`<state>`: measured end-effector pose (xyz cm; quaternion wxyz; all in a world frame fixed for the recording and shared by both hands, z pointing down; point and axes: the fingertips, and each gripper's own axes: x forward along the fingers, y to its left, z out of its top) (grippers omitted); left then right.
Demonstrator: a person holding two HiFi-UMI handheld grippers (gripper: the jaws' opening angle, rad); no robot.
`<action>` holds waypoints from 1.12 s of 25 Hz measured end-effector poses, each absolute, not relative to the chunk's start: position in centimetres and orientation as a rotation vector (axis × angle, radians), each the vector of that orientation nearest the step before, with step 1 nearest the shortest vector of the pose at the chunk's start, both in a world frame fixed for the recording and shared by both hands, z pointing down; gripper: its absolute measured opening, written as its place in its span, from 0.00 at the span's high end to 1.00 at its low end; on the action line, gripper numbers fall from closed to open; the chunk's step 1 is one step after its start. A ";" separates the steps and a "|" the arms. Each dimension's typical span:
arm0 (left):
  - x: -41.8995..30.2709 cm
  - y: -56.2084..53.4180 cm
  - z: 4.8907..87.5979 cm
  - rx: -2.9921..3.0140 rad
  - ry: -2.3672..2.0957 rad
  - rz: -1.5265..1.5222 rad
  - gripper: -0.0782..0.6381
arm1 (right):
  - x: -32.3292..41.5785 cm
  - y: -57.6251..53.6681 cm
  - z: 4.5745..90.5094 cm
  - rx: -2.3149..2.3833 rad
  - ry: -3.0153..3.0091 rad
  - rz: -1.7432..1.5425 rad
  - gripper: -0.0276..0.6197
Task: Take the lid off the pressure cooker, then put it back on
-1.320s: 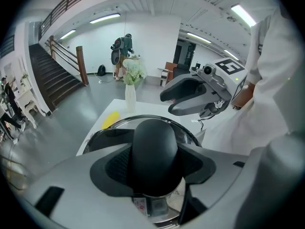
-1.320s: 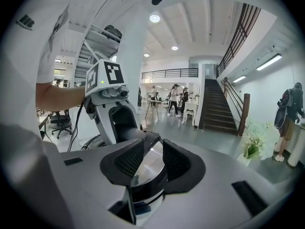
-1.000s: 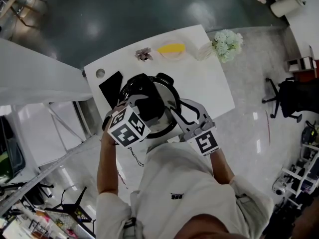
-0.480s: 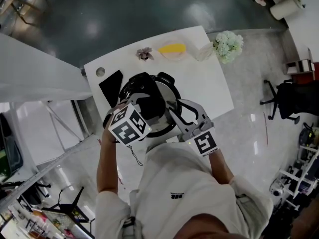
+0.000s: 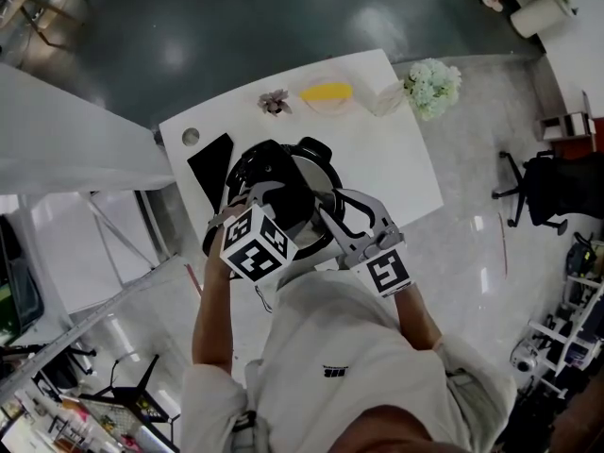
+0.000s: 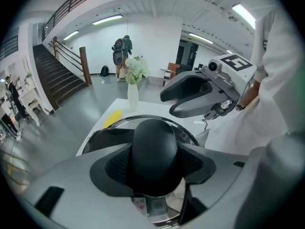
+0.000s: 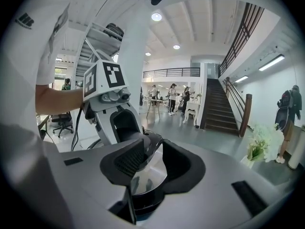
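Observation:
The pressure cooker (image 5: 324,170) stands mid-table on the white table (image 5: 387,149), with its dark lid (image 5: 257,161) on top. My left gripper (image 5: 274,192) comes down on the lid from above. In the left gripper view its pads press both sides of the lid's black knob (image 6: 155,149). My right gripper (image 5: 327,208) reaches in from the cooker's near right side. In the right gripper view its pads close on the shiny steel edge of the cooker (image 7: 150,168), and the left gripper (image 7: 125,124) shows just behind.
A flat black slab (image 5: 209,165) lies left of the cooker. At the table's far edge are a small dried flower (image 5: 274,103), a yellow object (image 5: 326,92) and a vase of white flowers (image 5: 429,85). An office chair (image 5: 547,187) stands on the floor to the right.

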<state>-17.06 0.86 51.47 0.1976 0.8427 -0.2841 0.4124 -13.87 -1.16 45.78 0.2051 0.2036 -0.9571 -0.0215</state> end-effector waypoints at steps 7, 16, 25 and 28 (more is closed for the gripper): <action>-17.7 1.0 51.8 2.339 -0.834 1.101 0.49 | -14.2 -0.9 45.9 0.565 -2.674 -0.054 0.76; -17.7 0.9 51.8 2.325 -0.900 1.045 0.49 | -14.3 -1.0 46.1 0.557 -2.675 -0.052 0.77; -18.0 0.5 51.7 2.255 -1.022 0.993 0.49 | -14.3 -1.1 46.3 0.558 -2.671 -0.046 0.77; -18.0 0.5 51.7 2.235 -1.062 0.971 0.49 | -14.3 -1.1 46.4 0.569 -2.666 -0.028 0.77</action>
